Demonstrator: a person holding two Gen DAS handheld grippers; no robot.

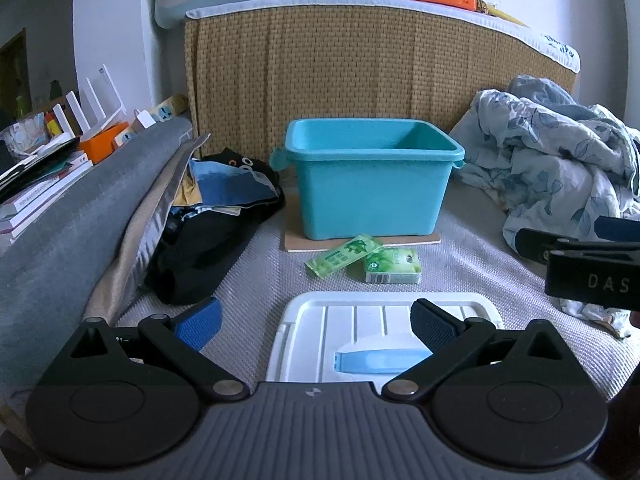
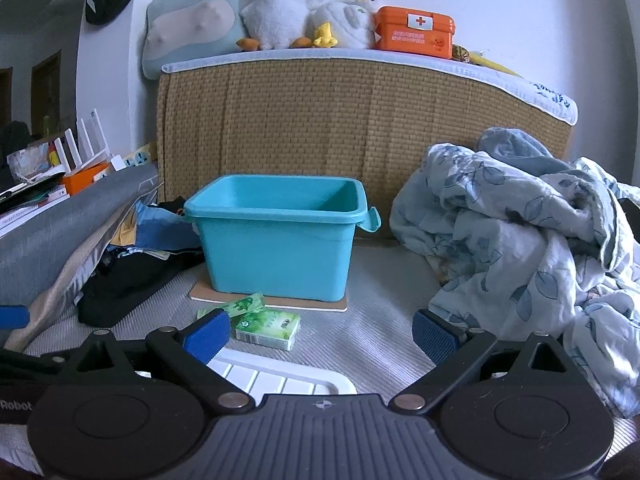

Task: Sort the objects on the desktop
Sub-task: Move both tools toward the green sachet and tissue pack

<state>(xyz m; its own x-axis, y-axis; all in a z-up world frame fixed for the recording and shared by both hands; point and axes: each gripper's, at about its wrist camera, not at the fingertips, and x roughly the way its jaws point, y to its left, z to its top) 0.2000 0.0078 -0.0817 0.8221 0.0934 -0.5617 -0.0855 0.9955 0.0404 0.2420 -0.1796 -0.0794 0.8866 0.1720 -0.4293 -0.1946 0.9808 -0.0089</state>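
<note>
A teal plastic bin (image 1: 372, 184) (image 2: 276, 240) stands open and lidless on a thin brown board. In front of it lie two green tissue packs: a flat one (image 1: 344, 255) (image 2: 244, 304) leaning on a thicker one (image 1: 394, 266) (image 2: 269, 326). Nearer to me lies the white lid (image 1: 360, 320) (image 2: 276, 376) with a light blue handle (image 1: 380, 362). My left gripper (image 1: 316, 320) hovers open just above the lid, holding nothing. My right gripper (image 2: 320, 336) is open and empty too, to the right of the lid; its body (image 1: 592, 268) shows at the left view's right edge.
A crumpled blue floral blanket (image 2: 520, 248) fills the right side. Dark clothes (image 1: 212, 232) and a grey cushion (image 1: 80, 216) lie at the left. A woven headboard (image 2: 320, 120) rises behind the bin, topped with plush toys and an orange first-aid box (image 2: 416, 34).
</note>
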